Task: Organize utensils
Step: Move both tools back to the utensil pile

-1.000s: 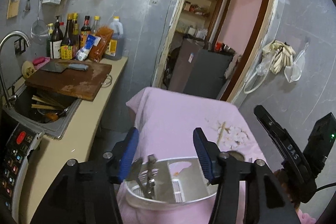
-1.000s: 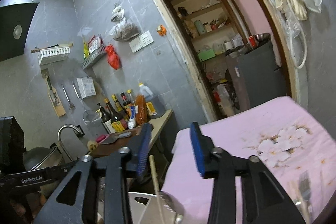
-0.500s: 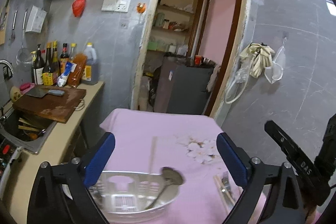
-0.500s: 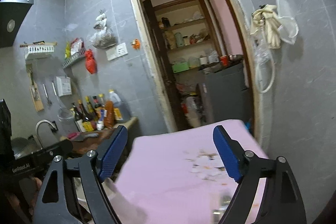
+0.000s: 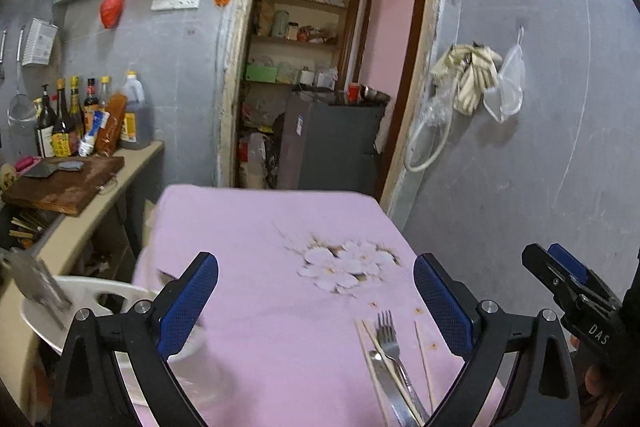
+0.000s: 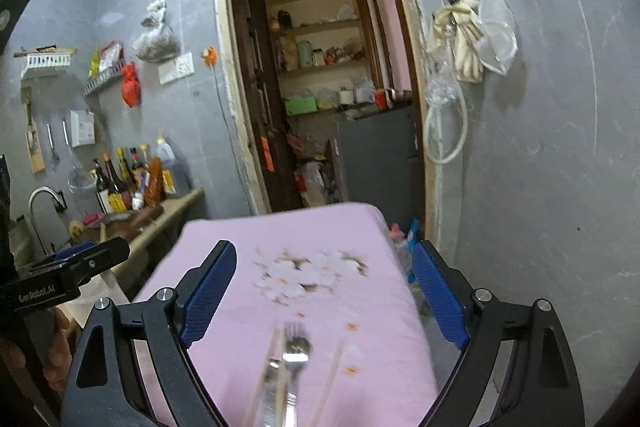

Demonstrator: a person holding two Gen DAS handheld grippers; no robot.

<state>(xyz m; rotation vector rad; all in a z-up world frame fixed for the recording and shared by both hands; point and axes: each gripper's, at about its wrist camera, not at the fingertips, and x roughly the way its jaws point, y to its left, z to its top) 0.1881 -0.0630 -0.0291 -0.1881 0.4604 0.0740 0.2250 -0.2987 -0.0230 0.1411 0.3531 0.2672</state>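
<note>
Left gripper point(image 5: 316, 301) jaws wide apart, nothing between the pads. Fork point(image 5: 390, 341) on pink tablecloth point(image 5: 260, 227), at about 5 o'clock from the gripper's midpoint, lying with knife point(image 5: 384, 379) and chopsticks point(image 5: 424, 363), near the right blue pad. White utensil holder point(image 5: 80, 307) at 9 o'clock, off table edge. Right gripper point(image 6: 324, 295) jaws opening, empty; fork point(image 6: 296, 351) at 6 o'clock, blurred, between its fingers' line.

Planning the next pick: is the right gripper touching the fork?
Apart. Right wrist view: the opening right gripper has bare pink cloth between its pads and the fork.
</note>
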